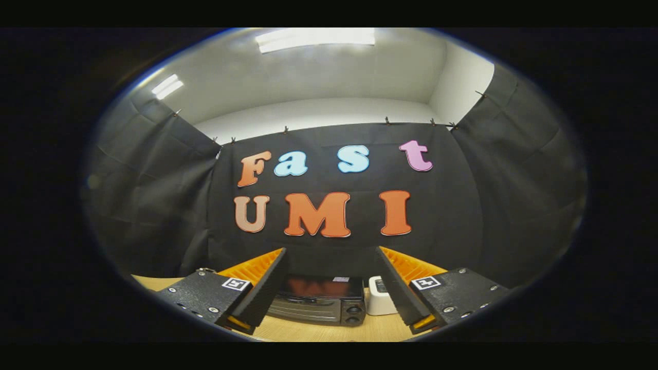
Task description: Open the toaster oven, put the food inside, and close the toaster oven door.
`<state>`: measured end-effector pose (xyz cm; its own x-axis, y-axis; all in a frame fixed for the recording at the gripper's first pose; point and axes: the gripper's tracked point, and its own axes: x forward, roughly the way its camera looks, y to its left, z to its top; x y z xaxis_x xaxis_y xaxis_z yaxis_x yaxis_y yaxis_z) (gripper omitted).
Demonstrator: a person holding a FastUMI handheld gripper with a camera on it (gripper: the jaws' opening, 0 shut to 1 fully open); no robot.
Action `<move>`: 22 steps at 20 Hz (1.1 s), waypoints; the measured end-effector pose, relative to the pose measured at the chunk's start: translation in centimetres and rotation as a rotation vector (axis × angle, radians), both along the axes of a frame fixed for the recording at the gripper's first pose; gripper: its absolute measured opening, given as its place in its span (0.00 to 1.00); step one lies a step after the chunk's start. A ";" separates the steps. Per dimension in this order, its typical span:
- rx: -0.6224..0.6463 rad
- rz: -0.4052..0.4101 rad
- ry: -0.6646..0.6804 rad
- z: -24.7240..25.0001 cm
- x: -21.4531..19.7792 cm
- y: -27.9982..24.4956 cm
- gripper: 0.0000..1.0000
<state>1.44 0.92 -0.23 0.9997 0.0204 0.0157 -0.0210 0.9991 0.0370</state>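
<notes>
One toaster oven (320, 302) sits at the lower centre of the frame, with one small white box (379, 303) just to its right, both on one wooden table (329, 333). One gripper (329, 267) shows two fingers, spread wide apart, holding nothing.

Toaster oven (321, 303) partly behind tongs (329, 288)

The gripper (329, 280) hangs with fingers spread wide, framing the closed toaster oven (318, 303) and a small white device (379, 303) beside it on the wooden table (318, 331).
</notes>
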 end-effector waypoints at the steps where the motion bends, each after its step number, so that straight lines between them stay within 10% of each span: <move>1: 0.002 0.003 0.008 -0.4 0.1 0.1 0.98; 22: 0.011 0.037 0.348 -19.9 11.4 7.9 0.98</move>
<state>12.86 8.81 -20.17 0.9439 0.0583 -0.3251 -0.0414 0.9974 0.0587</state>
